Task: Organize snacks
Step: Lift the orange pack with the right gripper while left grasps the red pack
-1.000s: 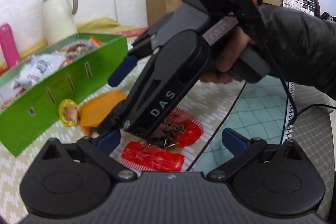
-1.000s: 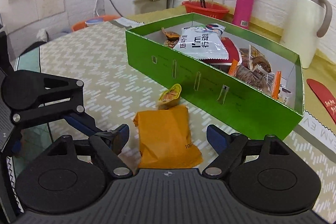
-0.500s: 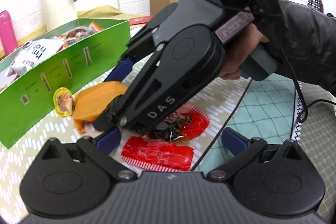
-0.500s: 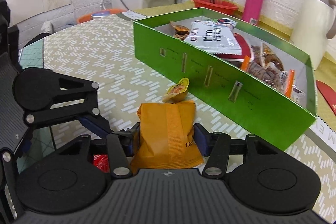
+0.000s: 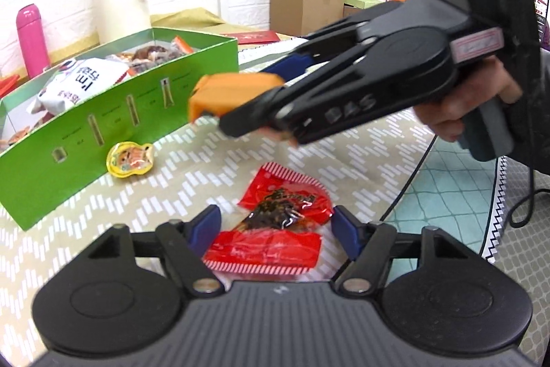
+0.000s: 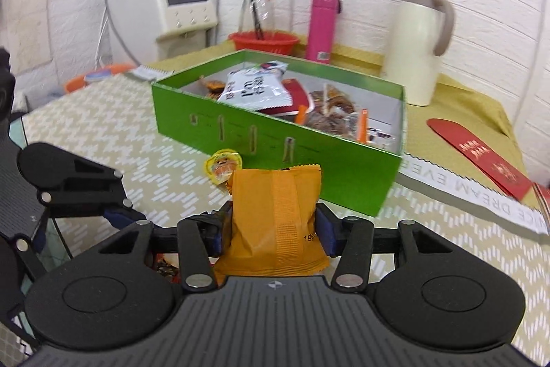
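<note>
Right gripper (image 6: pixel 273 229) clamping one crinkled orange packet (image 6: pixel 275 222), left gripper (image 5: pixel 275 231) gaping around two glossy red packets (image 5: pixel 271 229), one green box (image 6: pixel 275 143) sitting beyond.

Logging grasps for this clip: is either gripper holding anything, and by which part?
The right gripper holds the orange packet, pinched across its two side edges, lifted off the table. The left gripper is open around the red packets but holds nothing.

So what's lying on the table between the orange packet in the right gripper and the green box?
A small yellow snack cup on the mat, near the green box wall, beyond the orange packet; right wrist view.
</note>
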